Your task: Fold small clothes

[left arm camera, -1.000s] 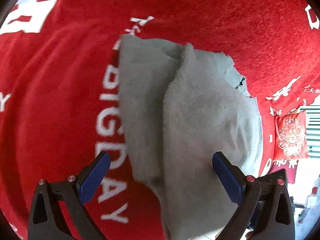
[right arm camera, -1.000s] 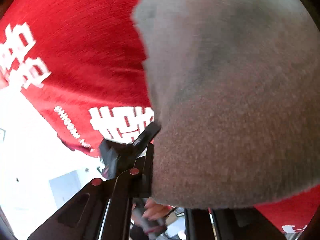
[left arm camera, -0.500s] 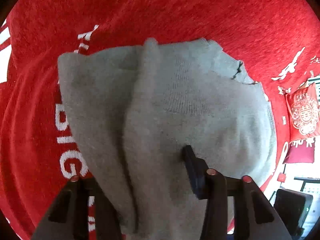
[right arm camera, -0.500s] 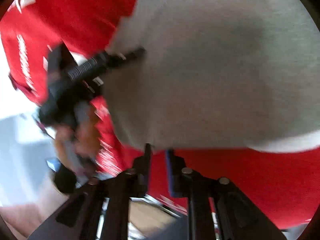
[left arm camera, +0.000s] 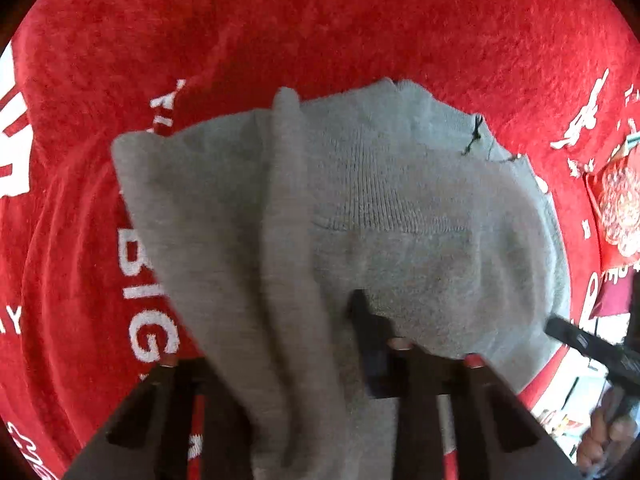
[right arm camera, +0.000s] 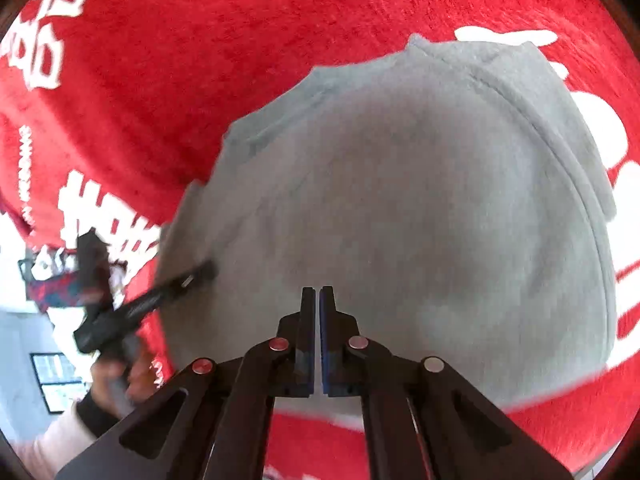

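Observation:
A small grey knit garment (left arm camera: 360, 208) lies on a red blanket (left arm camera: 320, 20) with white lettering. My left gripper (left arm camera: 336, 320) is shut on a fold of the grey garment, and the cloth drapes over its left finger and hides it. In the right wrist view the same garment (right arm camera: 420, 200) spreads flat and wide. My right gripper (right arm camera: 318, 292) is shut and empty, its fingertips just above the garment's near part. The left gripper (right arm camera: 200, 274) shows at the garment's left edge in that view.
The red blanket (right arm camera: 240, 60) covers the whole work surface. Its edge and a bright room lie at the lower left of the right wrist view. A red decorated cushion (left arm camera: 618, 208) sits at the far right. The right gripper's tool (left arm camera: 588, 344) shows at the lower right.
My left gripper closed on the grey garment's fold and holds it. My right gripper let go of the garment and pulled back, shut and empty, so the garment now lies spread before it.

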